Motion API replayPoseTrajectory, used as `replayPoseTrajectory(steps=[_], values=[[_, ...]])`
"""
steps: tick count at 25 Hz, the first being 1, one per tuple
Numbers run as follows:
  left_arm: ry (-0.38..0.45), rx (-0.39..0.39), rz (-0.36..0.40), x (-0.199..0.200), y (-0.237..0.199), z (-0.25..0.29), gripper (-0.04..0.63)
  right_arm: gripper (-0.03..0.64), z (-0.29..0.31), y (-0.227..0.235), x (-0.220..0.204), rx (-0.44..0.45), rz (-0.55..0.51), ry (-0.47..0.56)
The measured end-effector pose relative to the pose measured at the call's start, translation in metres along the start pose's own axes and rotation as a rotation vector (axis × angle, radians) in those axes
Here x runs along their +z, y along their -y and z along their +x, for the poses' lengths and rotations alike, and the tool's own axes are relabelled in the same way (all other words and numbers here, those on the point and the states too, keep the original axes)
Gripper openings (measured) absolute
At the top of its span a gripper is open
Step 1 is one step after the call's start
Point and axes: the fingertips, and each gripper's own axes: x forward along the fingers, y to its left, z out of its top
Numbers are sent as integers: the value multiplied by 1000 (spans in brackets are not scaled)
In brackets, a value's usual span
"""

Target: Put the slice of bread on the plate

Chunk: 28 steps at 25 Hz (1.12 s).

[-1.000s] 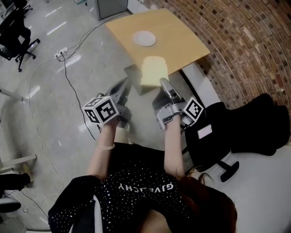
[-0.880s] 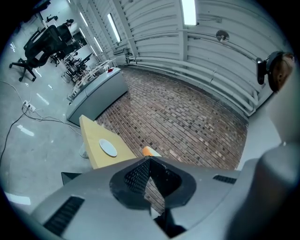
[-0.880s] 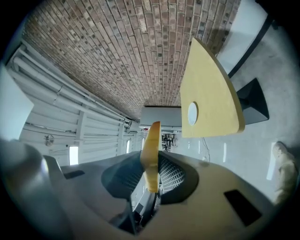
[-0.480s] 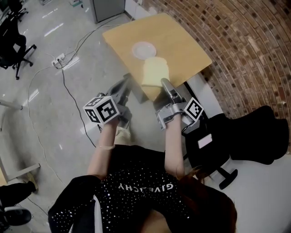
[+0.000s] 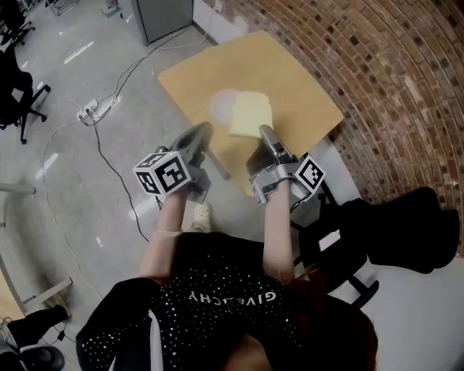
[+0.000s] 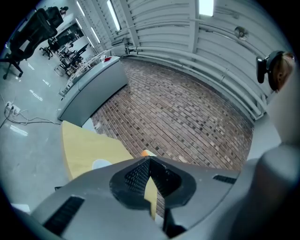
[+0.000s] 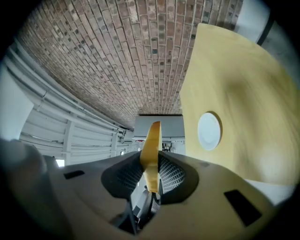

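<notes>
A pale yellow slice of bread point(image 5: 251, 116) hangs flat over the wooden table point(image 5: 297, 80), its near edge clamped in my right gripper point(image 5: 262, 132). In the head view it covers the right part of the white plate point(image 5: 220, 103). The right gripper view shows the bread point(image 7: 151, 138) edge-on between the pads of my right gripper point(image 7: 151, 161), with the plate point(image 7: 208, 131) on the table point(image 7: 248, 89) beyond. My left gripper point(image 5: 205, 130) is shut and holds nothing, level with the table's near left edge. In its own view the left gripper point(image 6: 149, 161) has its jaw tips together, the plate point(image 6: 101, 164) beyond.
A brick wall point(image 5: 391, 87) runs behind and right of the table. A black office chair point(image 5: 391, 232) stands at the right, close to the person. Cables and a power strip point(image 5: 94, 109) lie on the grey floor at the left. A grey cabinet point(image 5: 163, 14) stands at the back.
Both grippers have moved forward to the table. The bread, earlier short of the table's near edge, now hangs over the tabletop and overlaps the plate.
</notes>
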Motion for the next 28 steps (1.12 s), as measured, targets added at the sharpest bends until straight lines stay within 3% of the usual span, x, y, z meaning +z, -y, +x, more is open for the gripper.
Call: replayPoseTrajectory(steps=[8, 15, 23, 28], values=[[-46, -23, -15, 21, -43, 45, 11, 89, 48, 16, 24, -13, -25, 50], [-84, 4, -74, 0, -70, 53, 11, 89, 53, 49, 40, -122, -62, 79], [-96, 44, -132, -13, -97, 68, 11, 89, 88, 100, 45, -235, -117, 30], [-78, 72, -181, -12, -112, 72, 11, 89, 114, 131, 43, -297, -94, -29]])
